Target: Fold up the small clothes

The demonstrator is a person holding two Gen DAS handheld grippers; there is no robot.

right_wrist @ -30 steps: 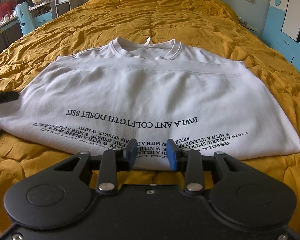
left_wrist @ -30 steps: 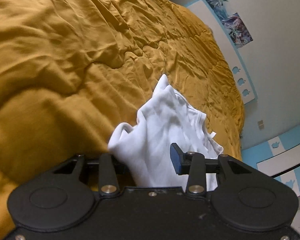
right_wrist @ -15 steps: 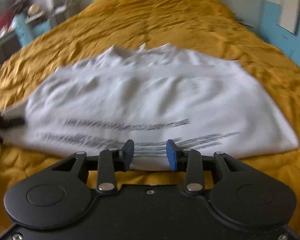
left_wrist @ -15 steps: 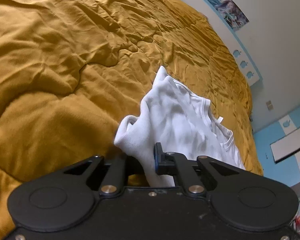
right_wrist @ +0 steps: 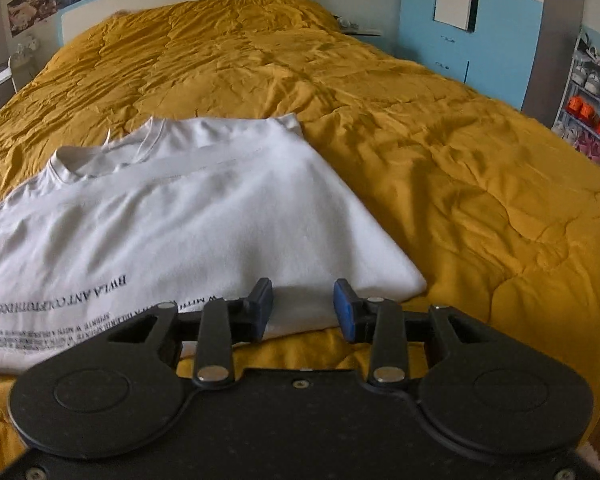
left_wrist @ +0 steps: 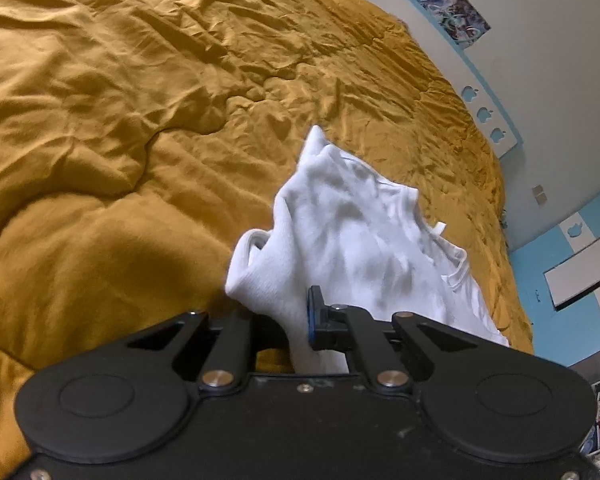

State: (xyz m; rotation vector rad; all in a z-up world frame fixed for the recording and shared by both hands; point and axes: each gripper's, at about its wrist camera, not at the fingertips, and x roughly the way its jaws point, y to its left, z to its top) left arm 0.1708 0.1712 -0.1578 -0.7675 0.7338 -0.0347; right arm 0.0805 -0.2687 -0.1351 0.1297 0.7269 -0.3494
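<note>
A white T-shirt [right_wrist: 188,220] with black printed text lies on the mustard-yellow bedspread [right_wrist: 440,152], collar toward the headboard. My right gripper [right_wrist: 303,310] is open, its blue-padded fingers just at the shirt's near right corner, holding nothing. My left gripper [left_wrist: 296,320] is shut on the shirt's left edge [left_wrist: 340,236]; the cloth bunches up between the jaws and hides the left finger, only the right pad [left_wrist: 314,312] shows.
The bedspread [left_wrist: 120,120] spreads wide to the left and beyond the shirt. A white headboard [right_wrist: 172,4] stands at the far end. A blue wardrobe [right_wrist: 472,48] and a shoe rack [right_wrist: 592,92] stand right of the bed.
My left gripper has closed on the shirt's edge. My right gripper has swung right, from the middle of the shirt's hem to its right corner, and stays open.
</note>
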